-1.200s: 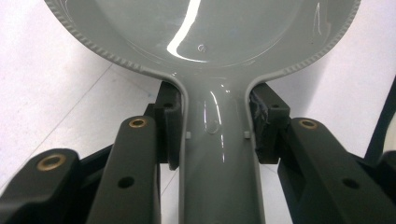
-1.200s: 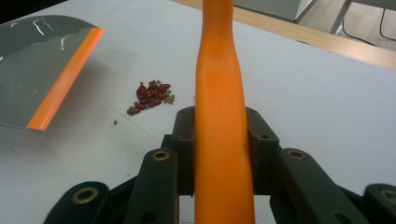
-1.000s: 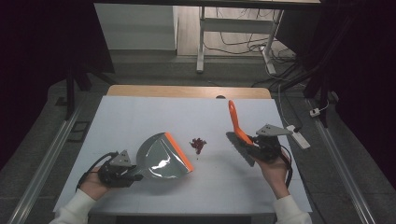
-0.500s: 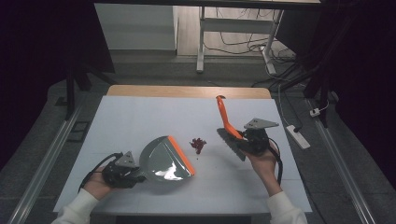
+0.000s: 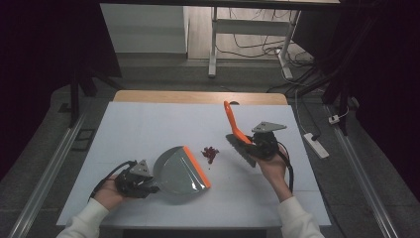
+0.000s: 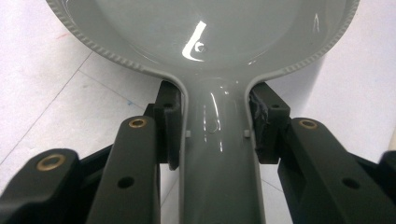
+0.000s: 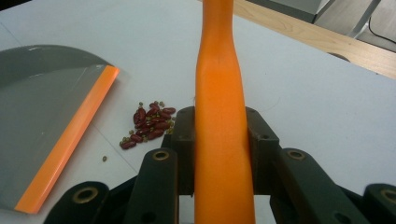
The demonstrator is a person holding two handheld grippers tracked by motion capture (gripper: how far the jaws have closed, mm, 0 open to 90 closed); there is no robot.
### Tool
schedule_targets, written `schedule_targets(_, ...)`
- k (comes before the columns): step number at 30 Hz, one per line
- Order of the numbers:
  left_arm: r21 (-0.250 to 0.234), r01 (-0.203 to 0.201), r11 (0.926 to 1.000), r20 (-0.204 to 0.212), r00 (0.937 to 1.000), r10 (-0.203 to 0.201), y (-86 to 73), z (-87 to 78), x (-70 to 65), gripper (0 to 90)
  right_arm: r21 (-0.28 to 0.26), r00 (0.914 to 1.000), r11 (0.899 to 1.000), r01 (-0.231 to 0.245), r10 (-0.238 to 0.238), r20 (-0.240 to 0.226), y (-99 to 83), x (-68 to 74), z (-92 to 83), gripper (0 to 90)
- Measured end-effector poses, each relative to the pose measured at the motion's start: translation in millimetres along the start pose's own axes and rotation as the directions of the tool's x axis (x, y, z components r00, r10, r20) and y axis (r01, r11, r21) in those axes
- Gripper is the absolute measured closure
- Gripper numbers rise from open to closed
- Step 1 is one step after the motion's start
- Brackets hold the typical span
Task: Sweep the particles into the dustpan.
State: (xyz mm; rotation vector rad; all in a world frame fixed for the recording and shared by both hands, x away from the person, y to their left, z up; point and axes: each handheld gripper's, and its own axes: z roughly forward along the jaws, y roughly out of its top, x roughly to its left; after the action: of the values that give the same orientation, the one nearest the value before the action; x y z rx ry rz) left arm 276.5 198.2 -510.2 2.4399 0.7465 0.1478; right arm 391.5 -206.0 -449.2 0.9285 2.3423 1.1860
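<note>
Gripping the grey dustpan [image 5: 181, 170] by its handle, the left gripper [image 5: 148, 184] has its jaws clamped on both sides, the pan lying flat on the white table [image 5: 148, 124]. The right gripper [image 5: 253, 145] pinches the orange brush [image 5: 233, 124] handle. Red beans [image 5: 210, 152] lie at the pan's two o'clock, just beside its orange lip.

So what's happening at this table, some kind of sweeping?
Yes. A person holds a tool in each hand. The left tool is clamped on the handle of a grey dustpan, which lies on the white table with its orange lip facing a small pile of red beans. The right tool grips an orange-handled brush just right of the beans. No beans are in the pan yet.
</note>
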Motion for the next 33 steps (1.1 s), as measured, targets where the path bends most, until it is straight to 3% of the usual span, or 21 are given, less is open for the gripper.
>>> schedule_targets(33, 0.031, -0.024, 0.9992, 0.049, 0.9986, 0.022, 17.6, 12.1, 8.4, 62.0, 0.107, 0.9969, 0.991, 0.077, -0.078, 0.002, 11.5, 9.1, 65.8, 69.9)
